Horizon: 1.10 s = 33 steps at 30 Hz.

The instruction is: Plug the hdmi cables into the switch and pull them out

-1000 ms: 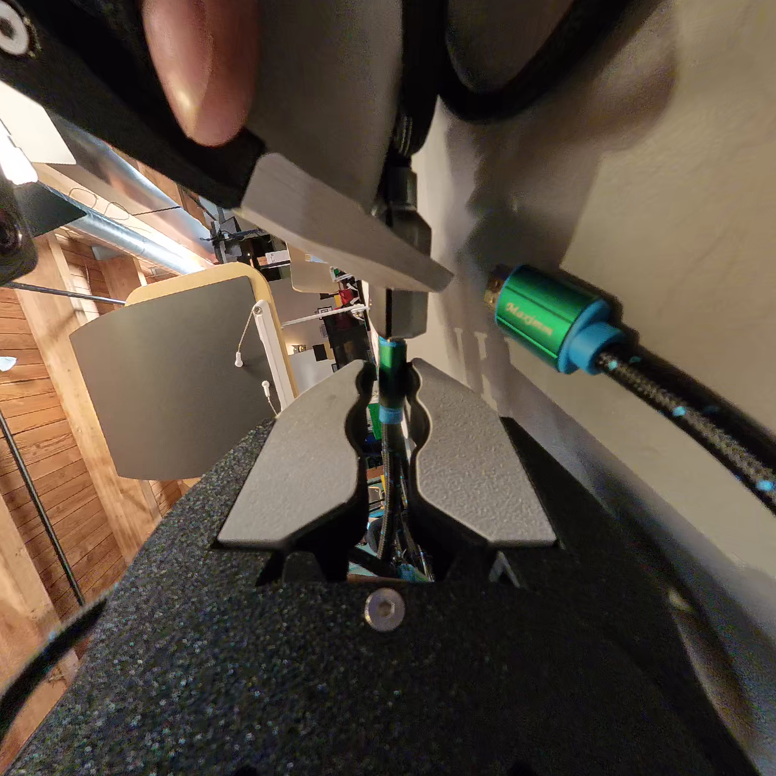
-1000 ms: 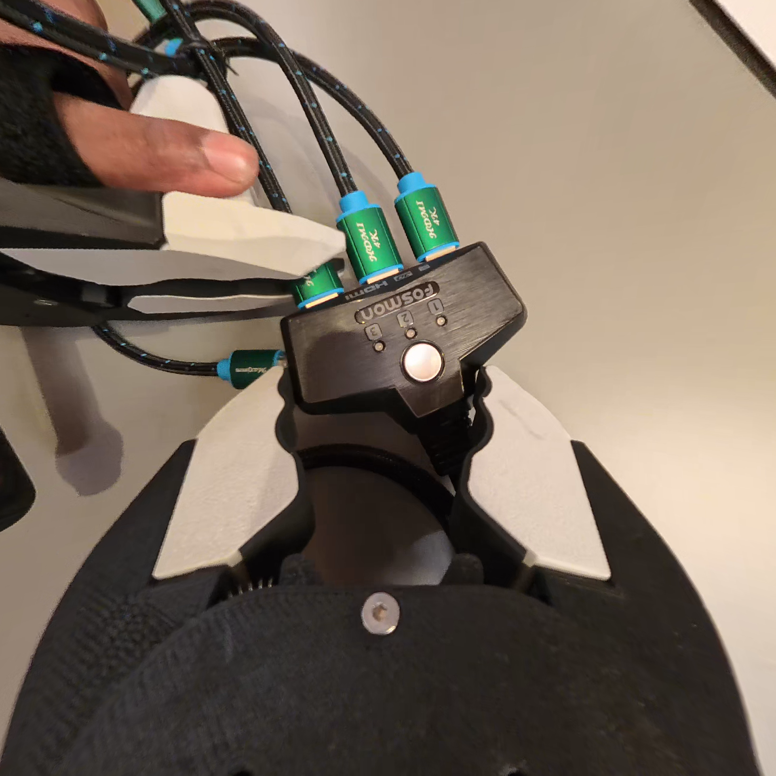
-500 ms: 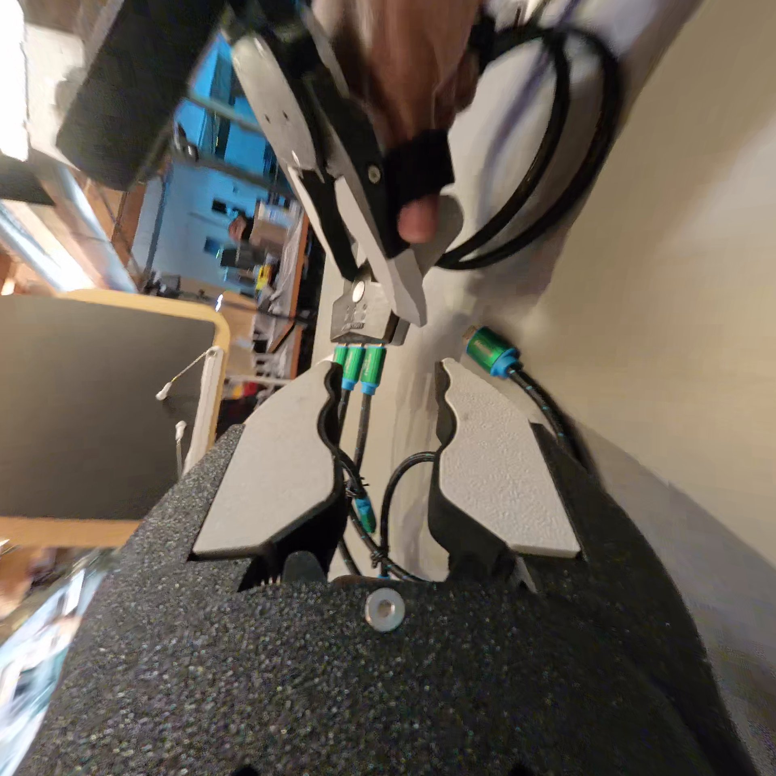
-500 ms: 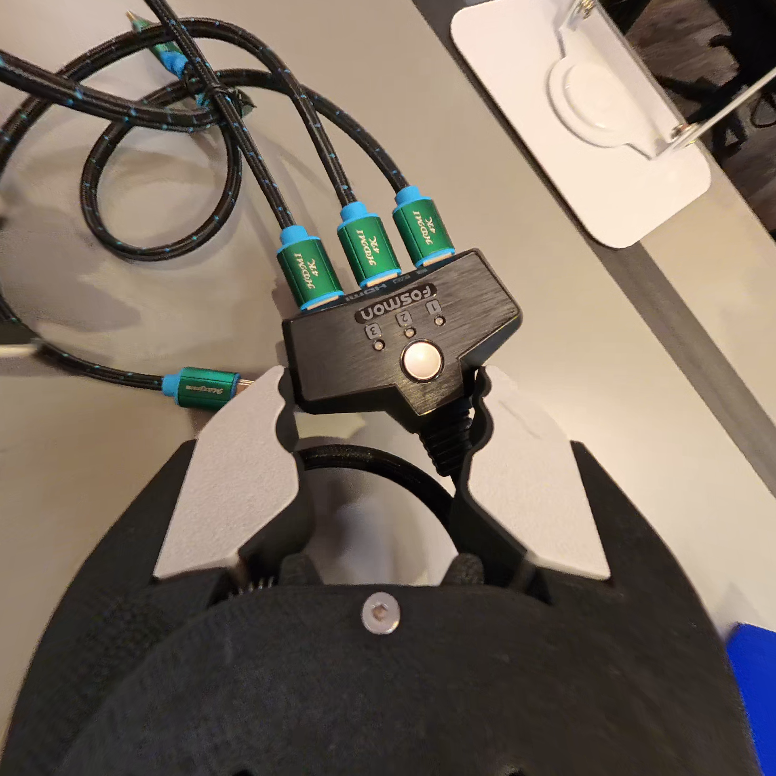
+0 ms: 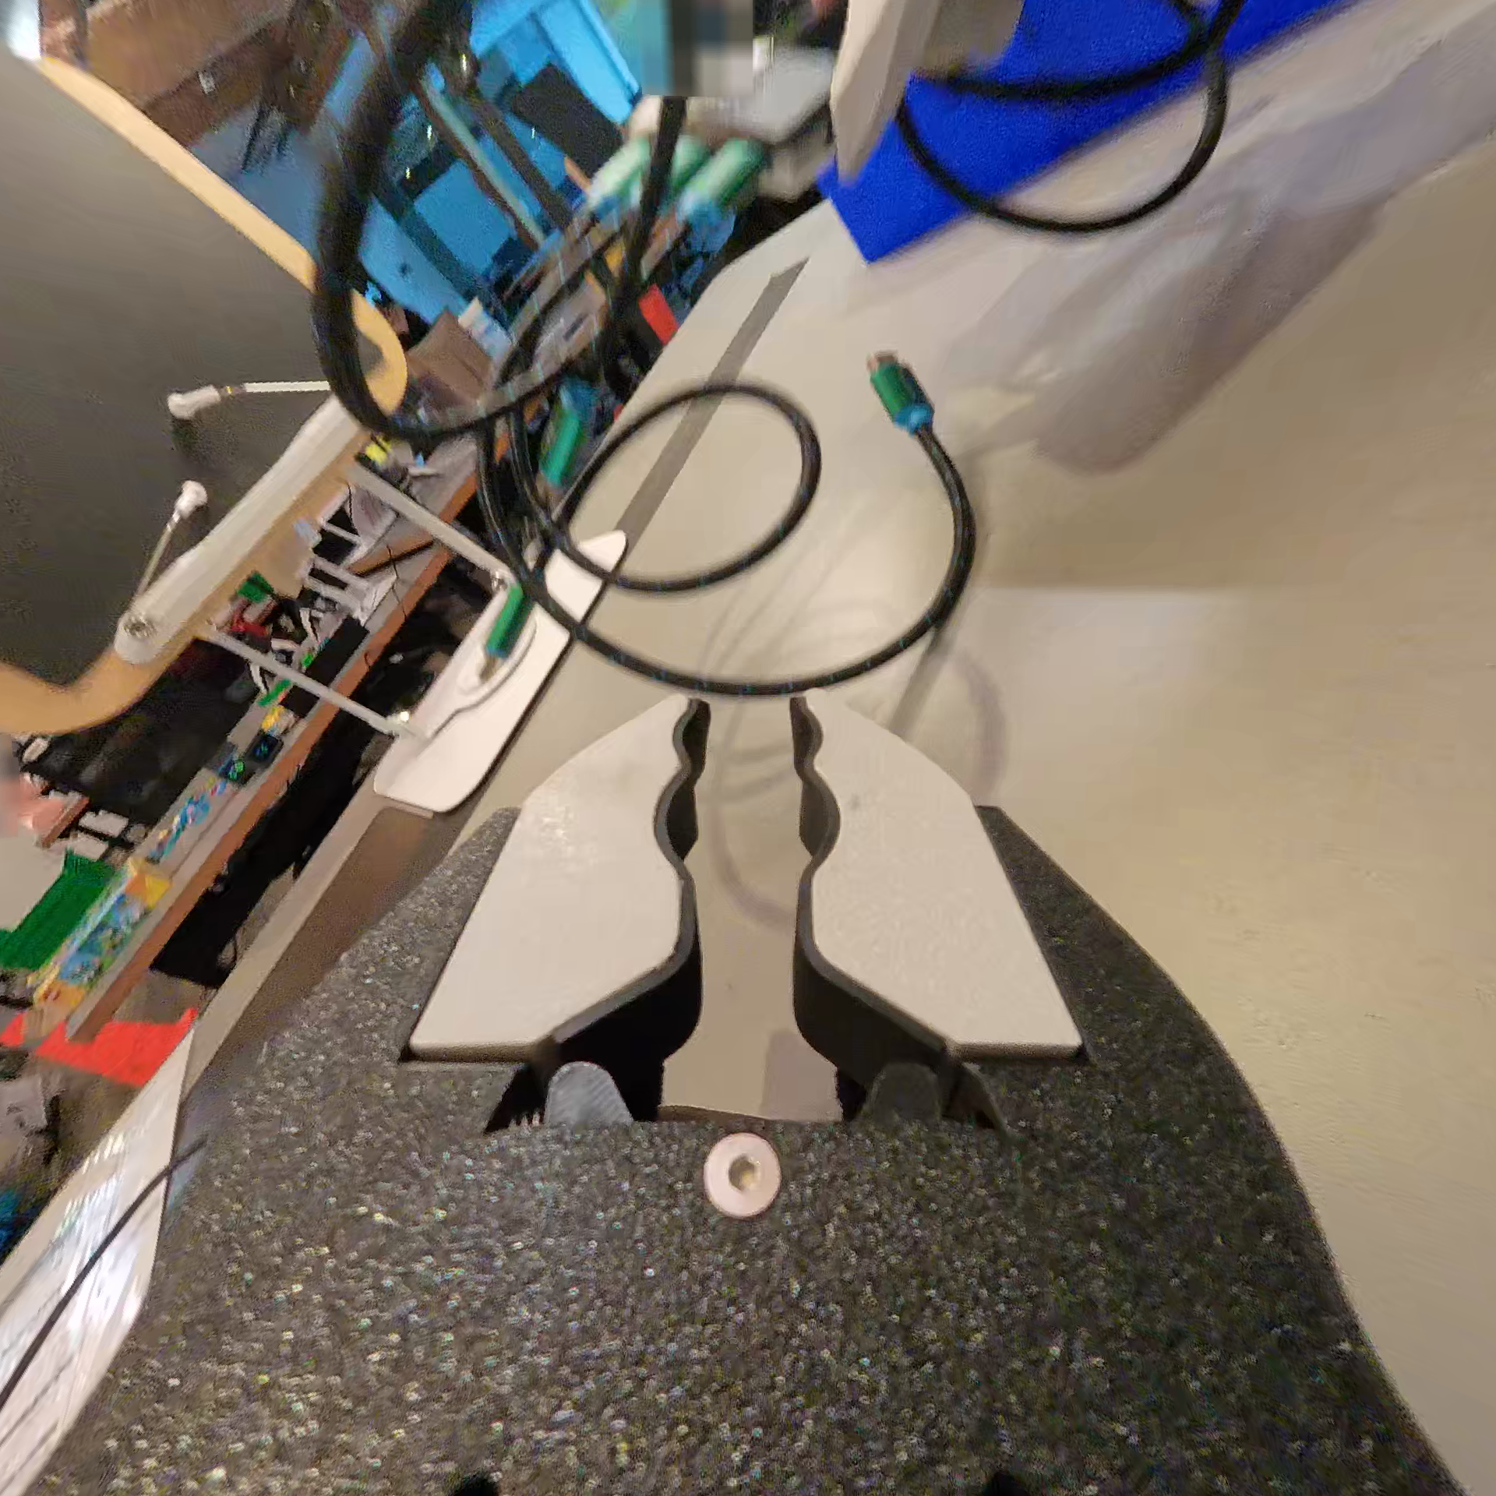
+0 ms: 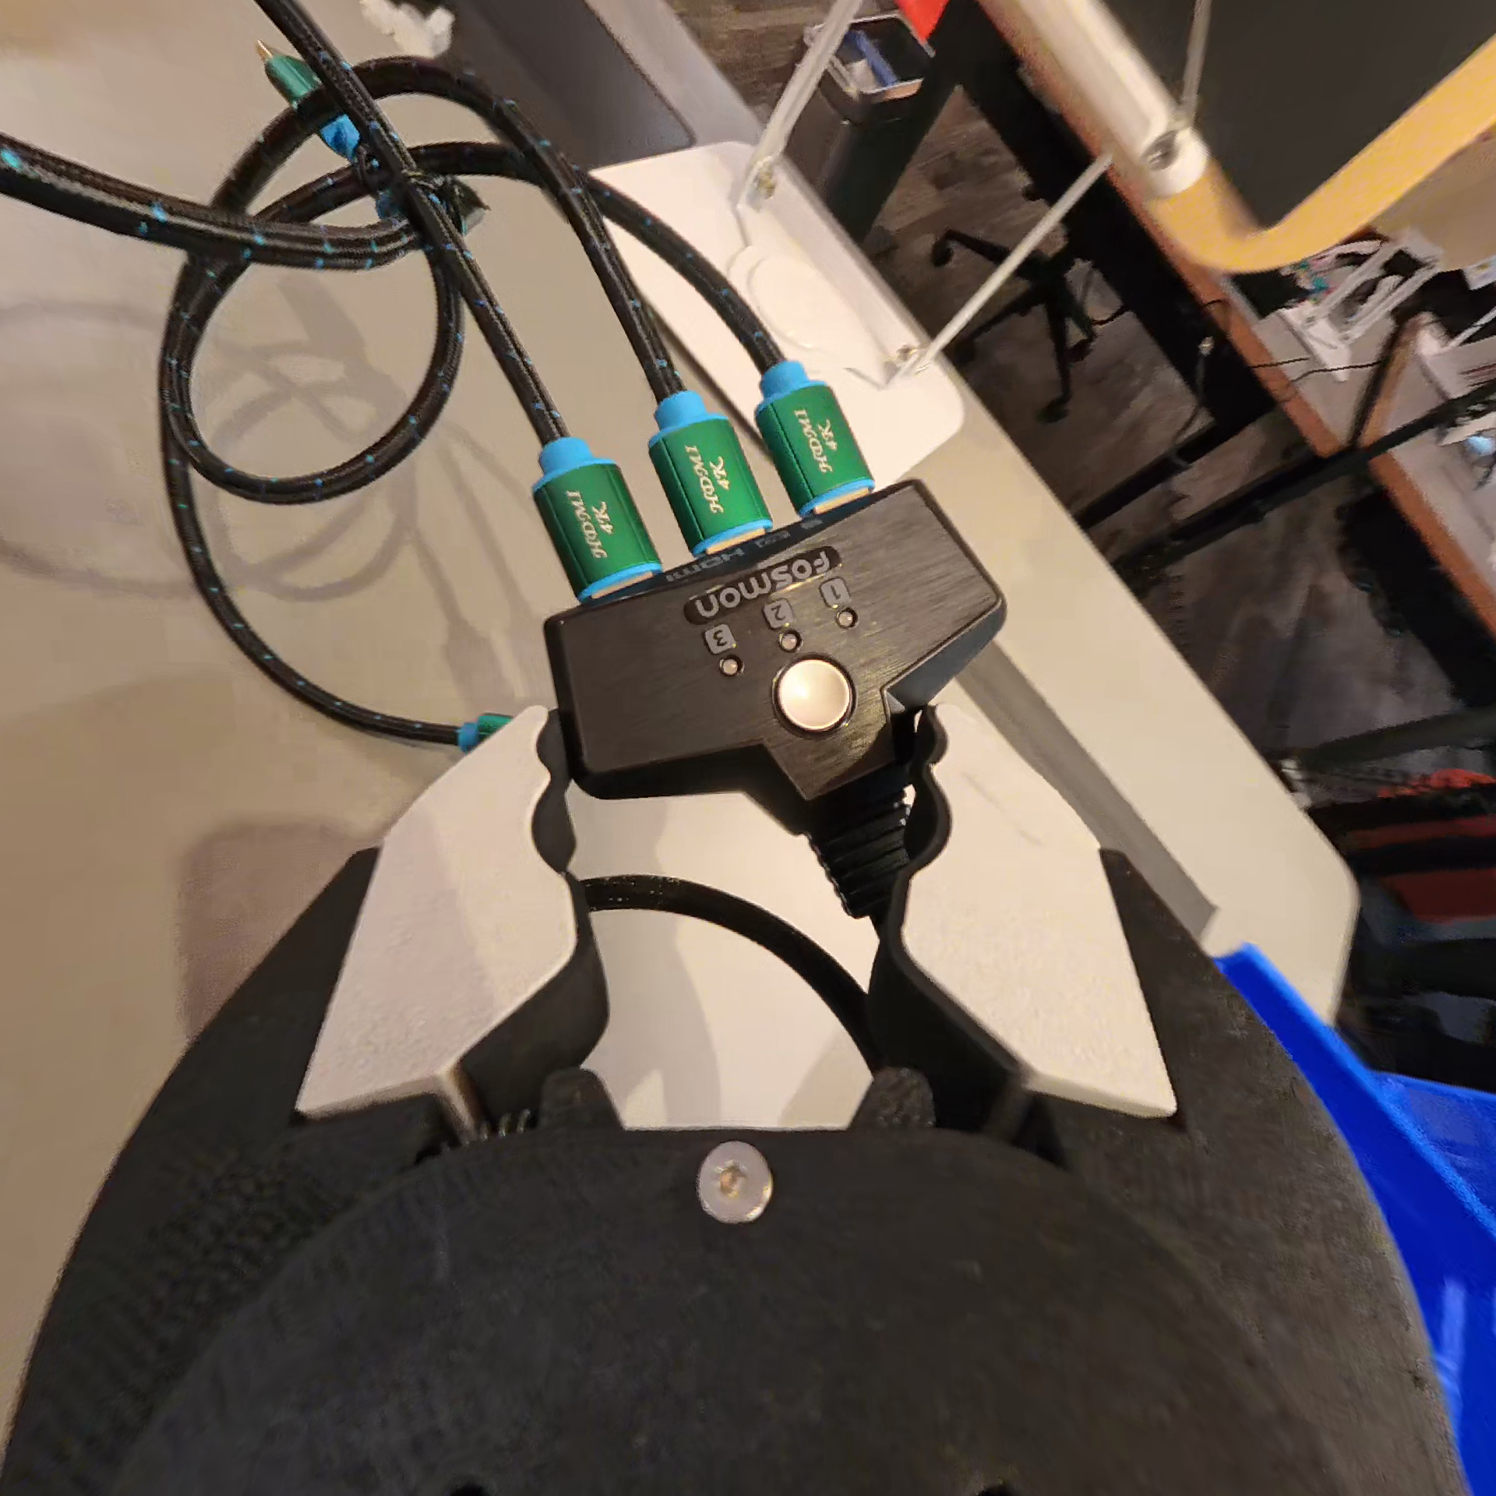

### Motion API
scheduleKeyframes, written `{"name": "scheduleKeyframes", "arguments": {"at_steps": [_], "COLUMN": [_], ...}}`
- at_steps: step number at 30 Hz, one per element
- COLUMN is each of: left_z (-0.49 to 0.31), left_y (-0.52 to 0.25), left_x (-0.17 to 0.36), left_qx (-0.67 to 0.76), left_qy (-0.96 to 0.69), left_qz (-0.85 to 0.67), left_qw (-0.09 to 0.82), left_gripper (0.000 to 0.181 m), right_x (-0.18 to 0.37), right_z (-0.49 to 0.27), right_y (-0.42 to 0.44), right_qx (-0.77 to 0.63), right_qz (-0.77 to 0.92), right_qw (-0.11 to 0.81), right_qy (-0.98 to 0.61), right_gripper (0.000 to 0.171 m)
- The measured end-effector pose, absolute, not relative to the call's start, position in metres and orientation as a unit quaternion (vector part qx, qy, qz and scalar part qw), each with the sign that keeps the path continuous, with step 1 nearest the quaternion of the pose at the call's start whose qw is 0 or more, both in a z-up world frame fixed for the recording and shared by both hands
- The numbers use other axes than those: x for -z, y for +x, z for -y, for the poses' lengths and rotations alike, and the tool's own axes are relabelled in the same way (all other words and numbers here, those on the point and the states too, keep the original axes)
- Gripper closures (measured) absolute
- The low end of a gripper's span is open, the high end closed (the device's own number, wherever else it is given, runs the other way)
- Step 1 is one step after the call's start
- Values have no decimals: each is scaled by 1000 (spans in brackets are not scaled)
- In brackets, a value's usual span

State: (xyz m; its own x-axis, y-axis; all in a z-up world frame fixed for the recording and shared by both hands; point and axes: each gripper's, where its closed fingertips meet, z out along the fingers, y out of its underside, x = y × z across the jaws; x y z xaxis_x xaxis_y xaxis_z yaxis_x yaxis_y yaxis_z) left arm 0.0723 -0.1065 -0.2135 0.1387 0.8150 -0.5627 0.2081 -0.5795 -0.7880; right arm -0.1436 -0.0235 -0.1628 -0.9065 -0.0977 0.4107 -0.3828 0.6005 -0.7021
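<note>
1. Right wrist view: our right gripper [image 6: 737, 720] pinched the black switch [image 6: 777, 639] by its narrow rear, one finger at its left shoulder, the other against the ribbed strain relief.
2. We counted three green plugs [image 6: 712, 494] seated side by side in the switch's far edge, each with a blue collar and a braided cable [image 6: 202, 461].
3. We counted two loose green plugs in that view: one [image 6: 287, 77] at the top left, another [image 6: 486, 723] just beside the left fingertip.
4. The table [image 6: 162, 809] lay open to the left. To the right its edge ran diagonally close by, with a white stand base [image 6: 809, 267] near that edge and a blue bin [image 6: 1417, 1174] at the lower right.
5. In the left wrist view, our left gripper [image 5: 749, 712] had its jaws spread and nothing between them.
6. Ahead of it a braided cable curled on the table [image 5: 1214, 809], ending in a free plug [image 5: 898, 397]; bare tabletop stretched to the right, while the table edge fell away on the left.
7. The upper part was blurred, so we could not count plugs there.
</note>
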Motion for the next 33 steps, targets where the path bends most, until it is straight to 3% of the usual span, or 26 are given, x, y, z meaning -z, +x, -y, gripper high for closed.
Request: {"name": "scheduleKeyframes", "arguments": {"at_steps": [11, 17, 21, 26, 33], "left_z": [115, 110, 104, 103, 103], "left_y": [67, 65, 64, 63, 63], "left_x": [240, 245, 251, 253, 256], "left_qx": [-518, -510, -503, -505, -504], "left_qy": [-724, -734, -744, -748, -753], "left_qz": [398, 394, 386, 382, 379], "left_qw": [221, 214, 208, 199, 188], "left_gripper": [160, 161, 160, 161, 161], "right_x": [16, -19, 9, 93, 184], "right_z": [-62, -150, -196, -228, -220], "right_y": [-212, -298, -352, -400, -408], "right_qx": [-463, -482, -495, -473, -375], "right_qz": [829, 797, 788, 801, 863], "right_qw": [308, 357, 326, 245, 204], "right_qy": [54, -70, -167, -274, -270], "right_gripper": [90, 89, 89, 89, 89]}}
